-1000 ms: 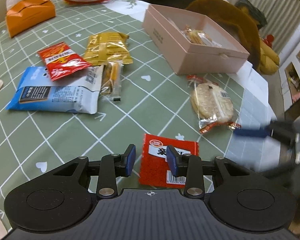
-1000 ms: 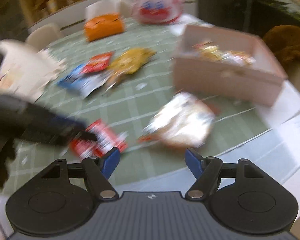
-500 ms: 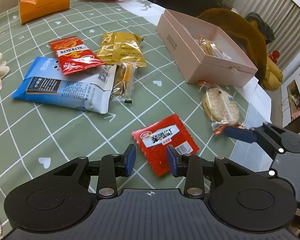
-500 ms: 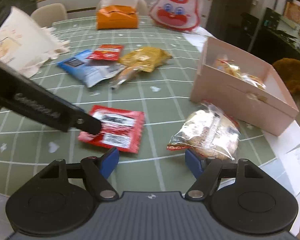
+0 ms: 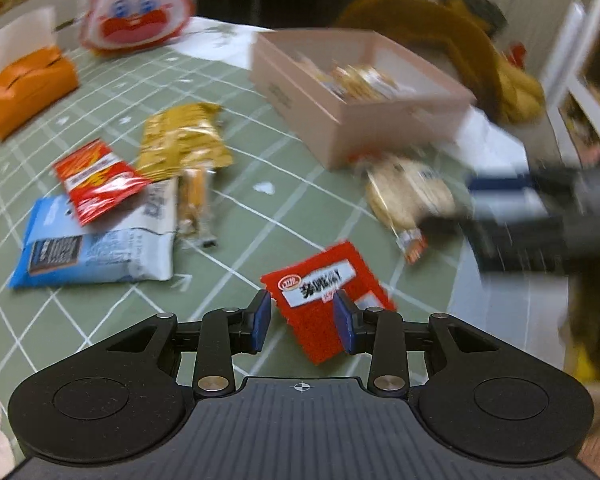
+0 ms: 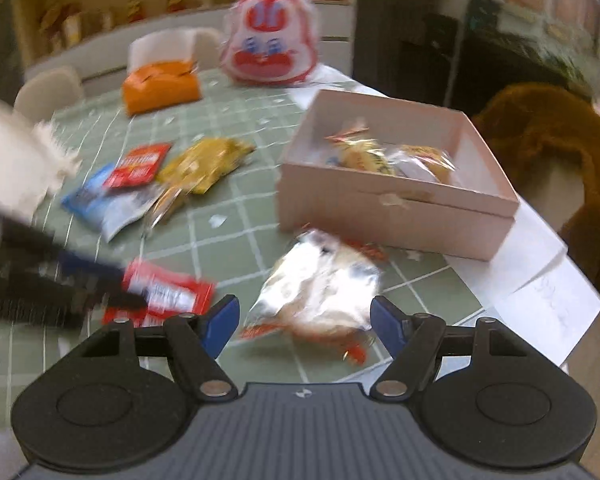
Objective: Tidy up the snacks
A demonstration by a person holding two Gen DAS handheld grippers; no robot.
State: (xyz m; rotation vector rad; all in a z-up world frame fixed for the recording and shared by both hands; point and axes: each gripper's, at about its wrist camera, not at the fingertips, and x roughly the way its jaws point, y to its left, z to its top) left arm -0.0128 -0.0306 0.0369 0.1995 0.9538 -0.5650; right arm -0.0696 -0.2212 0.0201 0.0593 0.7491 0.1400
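Observation:
A red packet with a white label (image 5: 324, 288) lies flat on the green checked tablecloth (image 5: 112, 320). My left gripper (image 5: 302, 314) hovers over its near end, open, with nothing pressed between the pads. A round cracker in a clear wrapper (image 6: 320, 284) lies just in front of the pink box (image 6: 396, 208). My right gripper (image 6: 304, 318) is open with its fingers on either side of the cracker, apart from it. Each gripper shows as a blur in the other's view: the right gripper (image 5: 472, 204) and the left gripper (image 6: 112, 284). The box holds several wrapped snacks (image 6: 380, 152).
Further back lie a gold packet (image 5: 180, 140), a small red packet (image 5: 96, 180), a blue-and-white packet (image 5: 92, 240) and a thin orange bar (image 5: 196, 200). An orange tissue box (image 5: 28, 84) and a rabbit-face bag (image 5: 136, 4) stand at the far edge. White paper (image 6: 540, 280) lies under the box, and a brown plush (image 6: 540, 140) sits beyond.
The right gripper has swung so that the cracker now sits centred between its fingers. The left gripper has rolled and shifted over the red packet. Neither jaw gap has changed.

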